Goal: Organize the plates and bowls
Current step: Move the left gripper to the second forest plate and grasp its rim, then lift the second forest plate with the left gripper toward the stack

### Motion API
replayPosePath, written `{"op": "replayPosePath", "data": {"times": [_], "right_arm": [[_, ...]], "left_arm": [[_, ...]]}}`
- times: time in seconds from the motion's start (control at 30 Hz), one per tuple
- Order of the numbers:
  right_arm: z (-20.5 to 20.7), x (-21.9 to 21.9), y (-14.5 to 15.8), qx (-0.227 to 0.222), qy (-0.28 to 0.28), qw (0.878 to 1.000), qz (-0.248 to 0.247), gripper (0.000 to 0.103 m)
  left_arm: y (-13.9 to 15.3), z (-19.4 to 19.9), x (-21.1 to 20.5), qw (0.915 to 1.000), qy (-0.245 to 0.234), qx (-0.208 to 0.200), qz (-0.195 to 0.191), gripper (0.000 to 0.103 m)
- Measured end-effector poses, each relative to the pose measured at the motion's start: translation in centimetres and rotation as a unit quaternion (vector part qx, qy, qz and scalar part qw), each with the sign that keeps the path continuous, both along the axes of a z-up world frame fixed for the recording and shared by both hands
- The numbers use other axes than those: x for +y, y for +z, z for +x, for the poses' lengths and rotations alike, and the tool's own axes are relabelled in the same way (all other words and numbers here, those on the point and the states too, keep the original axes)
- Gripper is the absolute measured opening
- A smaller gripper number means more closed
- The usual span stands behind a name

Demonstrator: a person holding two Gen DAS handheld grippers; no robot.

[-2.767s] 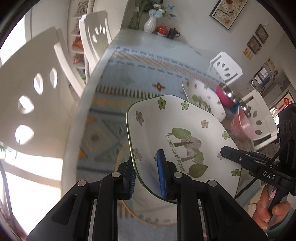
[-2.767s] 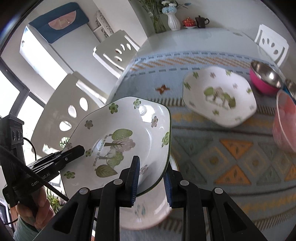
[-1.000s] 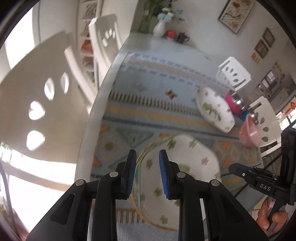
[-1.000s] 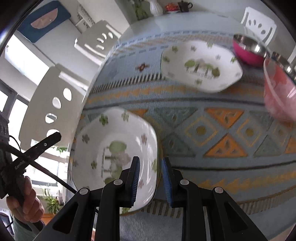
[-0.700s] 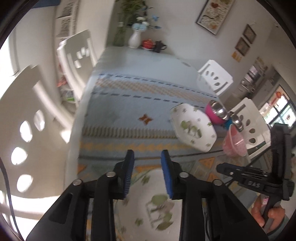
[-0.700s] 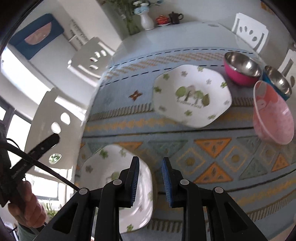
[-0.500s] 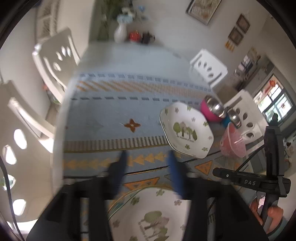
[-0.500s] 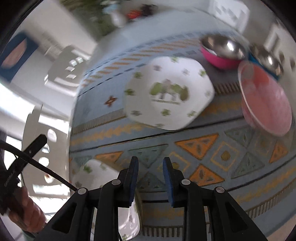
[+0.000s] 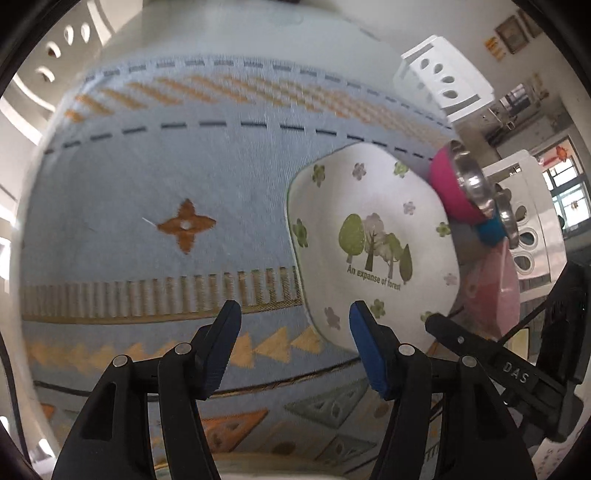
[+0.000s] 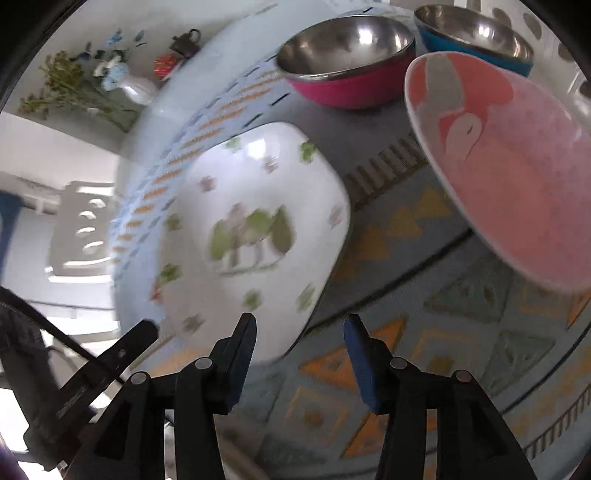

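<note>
A white plate with a tree picture [image 9: 373, 243] lies on the patterned tablecloth [image 9: 155, 206]; it also shows in the right wrist view [image 10: 251, 229]. My left gripper [image 9: 293, 321] is open and empty, just short of the plate's near left rim. My right gripper [image 10: 299, 332] is open and empty, at the plate's near right rim. A pink bowl [image 10: 509, 170] stands right of the plate. A magenta steel bowl [image 10: 347, 59] and a blue steel bowl [image 10: 476, 33] stand behind it. The right gripper's body [image 9: 509, 369] shows in the left wrist view.
A white chair [image 9: 443, 77] stands at the far side of the table and another [image 10: 85, 229] at the left. A vase of flowers [image 10: 122, 85] and a small teapot [image 10: 186, 40] stand at the far end. A plate rim [image 9: 295, 469] shows under my left gripper.
Both grippers let go of the first plate on the near stack, moved forward toward the second plate and opened wide.
</note>
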State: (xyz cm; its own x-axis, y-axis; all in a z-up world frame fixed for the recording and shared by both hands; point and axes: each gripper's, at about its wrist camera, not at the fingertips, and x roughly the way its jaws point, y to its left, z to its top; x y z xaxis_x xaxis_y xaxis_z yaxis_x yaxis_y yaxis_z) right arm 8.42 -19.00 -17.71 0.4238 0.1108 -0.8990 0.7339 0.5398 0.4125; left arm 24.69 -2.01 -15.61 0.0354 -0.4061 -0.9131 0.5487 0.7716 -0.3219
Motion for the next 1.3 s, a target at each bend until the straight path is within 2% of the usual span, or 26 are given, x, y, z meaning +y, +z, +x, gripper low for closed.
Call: {"op": "replayPosePath", "data": {"times": [0.1,0.2,0.23,0.3,0.33,0.37,0.4,0.43,0.47,0.57,0.63,0.7,0.77,0.83,0.9,0.97,1.07,1.2,1.3], "right_arm": [[0.6,-0.9,-1.0,-0.003,-0.01,1.0,-0.01,0.048],[1.4,-1.0,-0.7,-0.013,0.012,0.999,-0.041,0.049],[1.6,-1.0,-0.6,-0.017,0.025,0.998,-0.049,0.043],[2.4,-0.5,-0.5,-0.012,0.056,0.996,-0.074,0.035],[2.5,-0.4,-0.6,-0.007,0.063,0.995,-0.079,0.033],[2.6,-0.3,-0.8,-0.004,0.069,0.994,-0.079,0.031],[2.7,-0.2,-1.0,0.001,0.076,0.994,-0.083,0.029],[2.8,0.2,-0.7,0.003,0.089,0.992,-0.094,0.029],[2.8,0.6,-0.6,-0.001,0.1,0.99,-0.095,0.029],[2.9,2.2,0.1,-0.02,0.125,0.988,-0.089,0.029],[3.3,3.3,0.6,-0.03,0.141,0.985,-0.091,0.028],[3.7,3.6,0.2,-0.034,0.151,0.985,-0.071,0.029],[3.9,3.2,-0.4,-0.032,0.147,0.987,-0.057,0.029],[3.7,2.1,-0.9,-0.016,0.141,0.989,-0.046,0.029],[3.6,0.8,-1.1,-0.019,0.126,0.991,-0.036,0.029],[3.6,-0.2,-0.9,-0.016,0.115,0.992,-0.046,0.029],[4.0,-1.5,-1.0,-0.017,0.118,0.992,-0.045,0.029],[4.2,-1.3,-0.8,-0.03,0.128,0.989,-0.071,0.03],[4.5,-0.4,-0.6,-0.028,0.162,0.98,-0.115,0.03]], "left_arm": [[-1.3,0.3,-1.0,0.9998,-0.003,0.014,0.016,0.057],[-2.1,0.4,-1.7,0.9995,-0.003,0.027,0.017,0.055],[-2.0,0.3,-2.0,0.9996,-0.006,0.025,0.013,0.054],[-1.8,0.1,-2.6,0.9995,-0.019,0.025,0.006,0.048],[-1.9,0.1,-2.8,0.9994,-0.023,0.026,0.007,0.039],[-1.8,0.0,-3.0,0.9994,-0.024,0.022,0.011,0.035],[-1.7,-0.1,-3.0,0.9995,-0.023,-0.001,0.024,0.032],[-1.5,-0.1,-3.0,0.9989,-0.023,-0.02,0.035,0.025],[-1.5,0.2,-2.8,0.9987,-0.022,-0.029,0.035,0.024],[-0.9,1.7,-0.9,0.9997,0.008,-0.019,0.013,0.017],[-0.6,2.2,0.0,0.9995,0.011,-0.024,0.017,0.017],[-0.9,2.7,0.7,0.9996,0.016,-0.017,0.017,0.017],[-1.2,2.9,1.1,0.9999,0.014,0.003,0.005,0.015],[-1.3,2.7,0.6,0.9999,0.01,-0.001,0.005,0.015],[-1.5,2.5,0.2,0.9999,0.006,-0.01,0.012,0.016],[-1.8,2.8,-0.6,0.9999,0.005,-0.006,0.015,0.02],[-2.0,3.1,-0.6,0.9999,0.007,-0.002,0.007,0.02],[-1.5,2.3,-0.5,0.9995,-0.007,-0.03,0.01,0.02],[-0.3,1.2,-0.7,0.9976,-0.014,-0.067,0.009,0.019]]}}
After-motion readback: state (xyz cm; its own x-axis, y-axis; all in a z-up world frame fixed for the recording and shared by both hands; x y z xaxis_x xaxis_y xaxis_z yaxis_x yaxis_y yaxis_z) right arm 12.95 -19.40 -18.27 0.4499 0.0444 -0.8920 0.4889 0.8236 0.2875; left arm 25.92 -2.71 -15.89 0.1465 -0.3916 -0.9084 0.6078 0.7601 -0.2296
